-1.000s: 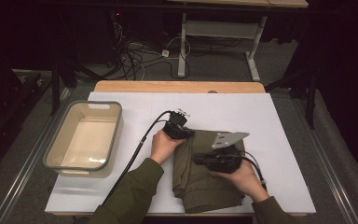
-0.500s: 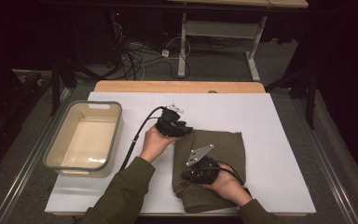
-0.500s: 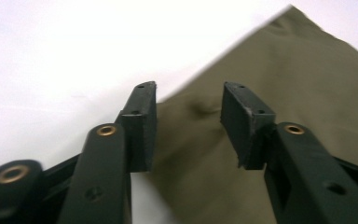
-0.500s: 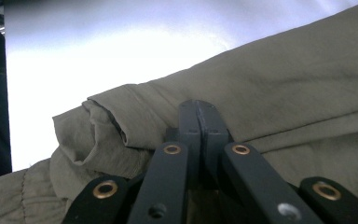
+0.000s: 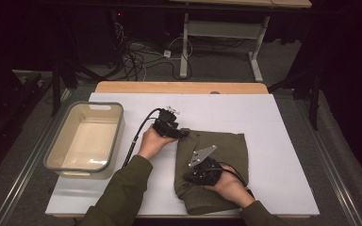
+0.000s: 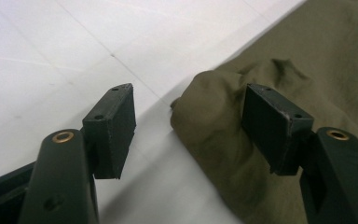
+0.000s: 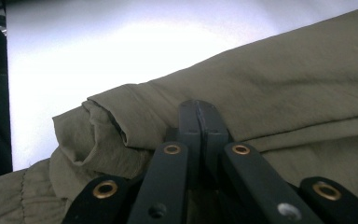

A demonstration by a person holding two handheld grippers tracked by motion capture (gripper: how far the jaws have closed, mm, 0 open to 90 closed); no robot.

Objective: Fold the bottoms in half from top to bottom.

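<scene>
A folded olive-green garment (image 5: 231, 148) lies on the white table (image 5: 273, 127), right of centre. My left gripper (image 5: 185, 133) is at its far left corner. In the left gripper view the jaws (image 6: 189, 116) have just been opening and stand open. A bunched corner of the cloth (image 6: 209, 112) lies loose between them, close to the right pad (image 6: 272, 121). My right gripper (image 5: 188, 178) rests on the near left part of the garment. Its jaws (image 7: 199, 112) are shut together, tips down on the cloth (image 7: 284, 79), with nothing seen between them.
An empty clear plastic bin (image 5: 115, 136) stands at the left of the table, a hand's width from the left gripper. A cable (image 5: 136, 136) trails from that gripper toward the person. Bare white table lies to the right of the garment and beyond it.
The left gripper's jaws have opened and let go of the garment's corner. The right gripper came down and toward the near left, settling on the cloth.
</scene>
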